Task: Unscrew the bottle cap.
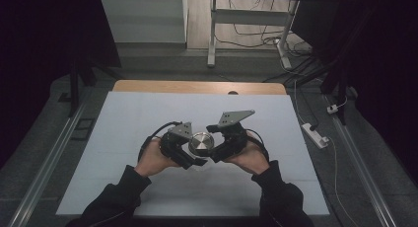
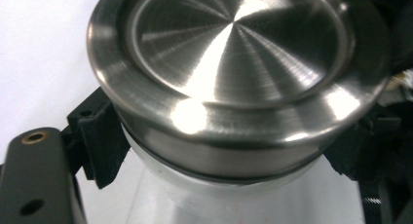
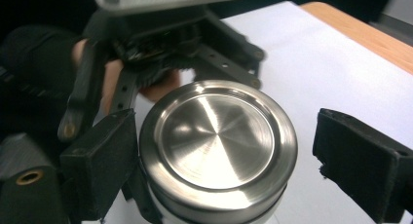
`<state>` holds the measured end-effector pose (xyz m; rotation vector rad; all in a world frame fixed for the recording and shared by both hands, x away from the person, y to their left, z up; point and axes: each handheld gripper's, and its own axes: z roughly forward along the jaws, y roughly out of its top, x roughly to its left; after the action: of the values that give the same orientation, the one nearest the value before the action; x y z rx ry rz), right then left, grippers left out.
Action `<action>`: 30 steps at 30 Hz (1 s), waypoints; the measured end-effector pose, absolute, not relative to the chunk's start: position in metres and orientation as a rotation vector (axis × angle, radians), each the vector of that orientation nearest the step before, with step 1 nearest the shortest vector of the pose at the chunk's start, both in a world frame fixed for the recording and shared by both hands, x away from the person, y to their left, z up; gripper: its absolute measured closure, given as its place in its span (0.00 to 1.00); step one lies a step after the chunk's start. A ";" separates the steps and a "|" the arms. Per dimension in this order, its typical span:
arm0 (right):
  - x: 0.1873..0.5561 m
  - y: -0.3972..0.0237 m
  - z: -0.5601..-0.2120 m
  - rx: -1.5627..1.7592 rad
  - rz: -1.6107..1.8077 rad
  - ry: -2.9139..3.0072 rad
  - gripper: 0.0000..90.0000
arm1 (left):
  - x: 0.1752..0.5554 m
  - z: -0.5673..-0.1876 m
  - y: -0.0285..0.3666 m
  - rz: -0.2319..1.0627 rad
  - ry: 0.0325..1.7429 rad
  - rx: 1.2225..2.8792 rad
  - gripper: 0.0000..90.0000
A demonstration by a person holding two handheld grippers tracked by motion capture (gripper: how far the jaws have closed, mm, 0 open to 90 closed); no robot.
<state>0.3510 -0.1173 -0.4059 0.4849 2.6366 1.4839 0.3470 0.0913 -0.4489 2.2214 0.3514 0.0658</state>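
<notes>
- High view: a jar with a steel lid (image 1: 201,143) stands on the white table cover (image 1: 123,138), near its middle, between both hands. The left gripper (image 1: 196,162) and the right gripper (image 1: 213,159) meet at the jar from either side.
- Left gripper view: the lid (image 2: 234,58) looms close above a clear jar body (image 2: 234,199). The black pads (image 2: 100,136) press against the jar just under the lid's rim, so this gripper is clamped on the jar.
- Right gripper view: the lid (image 3: 216,136) sits between the right gripper's pads (image 3: 104,160). The left pad lies beside the rim; the right pad stands clear of it, so the jaws are parted, not gripping.
</notes>
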 end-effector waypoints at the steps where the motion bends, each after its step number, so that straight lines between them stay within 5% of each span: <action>1: 0.349 -0.114 -0.405 0.546 1.464 2.595 0.10 | 0.348 -0.449 0.092 0.078 0.379 2.219 0.18; 13: 0.345 -0.103 -0.414 0.687 1.439 2.491 0.21 | 0.346 -0.446 0.087 0.168 0.506 2.244 0.18; 30: 0.351 -0.120 -0.407 0.377 1.557 2.693 0.22 | 0.344 -0.445 0.090 0.011 0.265 2.224 0.18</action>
<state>0.3515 -0.1197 -0.4073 0.3769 2.6928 1.5570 0.3441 0.0900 -0.4453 2.2240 0.2654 0.0109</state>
